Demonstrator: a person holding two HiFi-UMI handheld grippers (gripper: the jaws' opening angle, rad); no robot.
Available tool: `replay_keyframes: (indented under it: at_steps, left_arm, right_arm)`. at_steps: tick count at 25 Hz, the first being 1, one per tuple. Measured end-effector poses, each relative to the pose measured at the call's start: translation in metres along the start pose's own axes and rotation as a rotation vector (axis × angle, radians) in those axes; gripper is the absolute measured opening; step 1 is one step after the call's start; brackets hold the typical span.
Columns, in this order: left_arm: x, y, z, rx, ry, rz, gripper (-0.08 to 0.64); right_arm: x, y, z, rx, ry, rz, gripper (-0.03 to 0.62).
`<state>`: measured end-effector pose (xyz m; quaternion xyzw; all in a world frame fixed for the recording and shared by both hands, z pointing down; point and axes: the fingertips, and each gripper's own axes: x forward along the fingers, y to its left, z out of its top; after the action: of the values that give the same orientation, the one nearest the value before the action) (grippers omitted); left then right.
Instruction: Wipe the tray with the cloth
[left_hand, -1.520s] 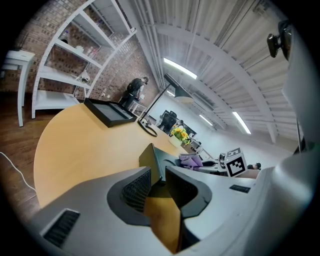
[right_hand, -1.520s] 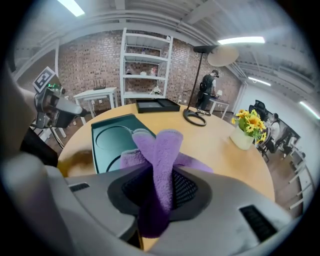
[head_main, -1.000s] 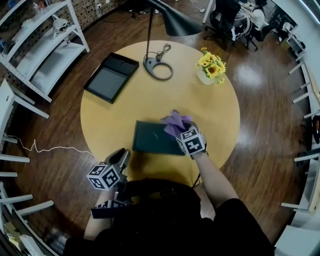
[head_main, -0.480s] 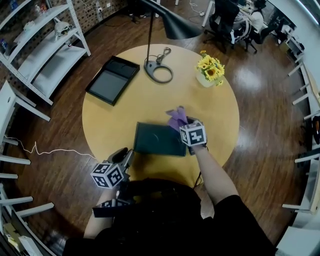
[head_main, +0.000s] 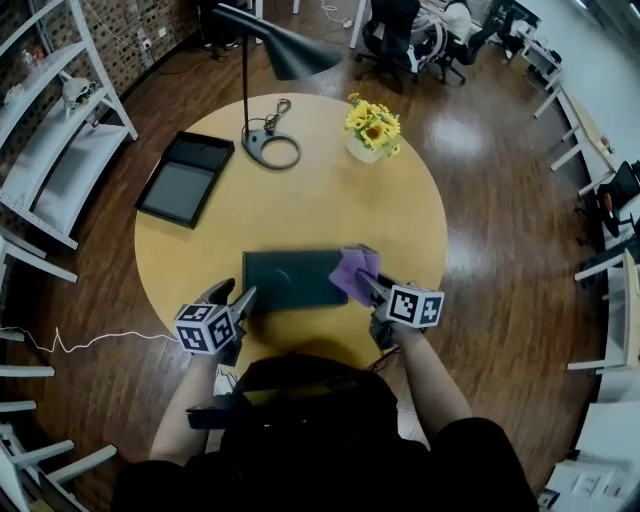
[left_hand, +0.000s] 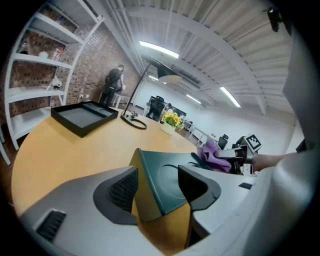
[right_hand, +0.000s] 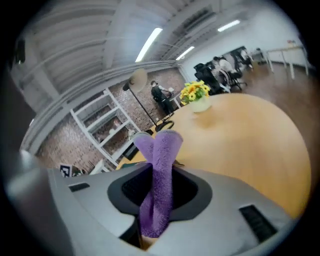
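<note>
Now, the left gripper (head_main: 240, 298) has its jaws apart; they have just been opening. A corner of the dark green tray (head_main: 290, 280) is between them, not pressed. The tray lies on the round table (head_main: 330, 200), near its front edge. At the tray's right end, the right gripper (head_main: 368, 286) clamps the purple cloth (head_main: 352, 270).

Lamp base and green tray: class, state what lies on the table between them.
Nothing. The head view shows only bare yellow table between the lamp base and the green tray.
</note>
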<state>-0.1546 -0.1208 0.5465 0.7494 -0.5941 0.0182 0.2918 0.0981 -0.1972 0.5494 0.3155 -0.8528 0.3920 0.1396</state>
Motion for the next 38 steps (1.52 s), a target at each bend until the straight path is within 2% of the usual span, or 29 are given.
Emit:
replay_keyframes:
  at_steps: [3, 5, 7, 10, 12, 16, 18, 24, 31, 38]
  left_arm:
    - [0.022, -0.004, 0.002, 0.002, 0.032, -0.015, 0.242]
    - [0.029, 0.0, 0.001, 0.002, 0.041, 0.009, 0.256]
    - [0.033, 0.002, -0.004, 0.018, 0.067, 0.035, 0.255]
    - [0.037, 0.001, -0.015, 0.03, 0.12, 0.059, 0.255]
    - [0.037, 0.001, -0.017, 0.027, 0.126, 0.069, 0.255]
    - [0.038, 0.002, -0.017, 0.011, 0.129, 0.08, 0.241]
    - [0.037, 0.003, -0.017, -0.002, 0.13, 0.083, 0.238]
    - [0.038, 0.005, -0.019, 0.001, 0.14, 0.08, 0.236]
    - [0.036, 0.005, -0.018, -0.023, 0.125, 0.083, 0.236]
    - [0.037, 0.006, -0.02, -0.025, 0.124, 0.074, 0.236]
  right_arm:
    - [-0.013, -0.006, -0.037, 0.314, -0.057, 0.103, 0.098]
    - [-0.013, -0.015, -0.057, 0.517, -0.102, 0.127, 0.097]
    - [-0.008, -0.026, -0.072, 0.647, -0.12, 0.127, 0.097]
    - [0.004, -0.034, -0.083, 0.754, -0.103, 0.135, 0.097]
    - [0.01, -0.038, -0.082, 0.763, -0.078, 0.12, 0.097]
    - [0.023, -0.047, -0.068, 0.665, -0.017, 0.091, 0.095]
    - [0.031, -0.052, -0.06, 0.649, -0.012, 0.094, 0.094]
    - [0.051, -0.053, -0.041, 0.843, -0.042, 0.131, 0.094]
    - [0.074, -0.065, -0.015, 0.803, -0.016, 0.115, 0.092]
    - [0.087, -0.068, 0.001, 0.818, -0.023, 0.091, 0.092]
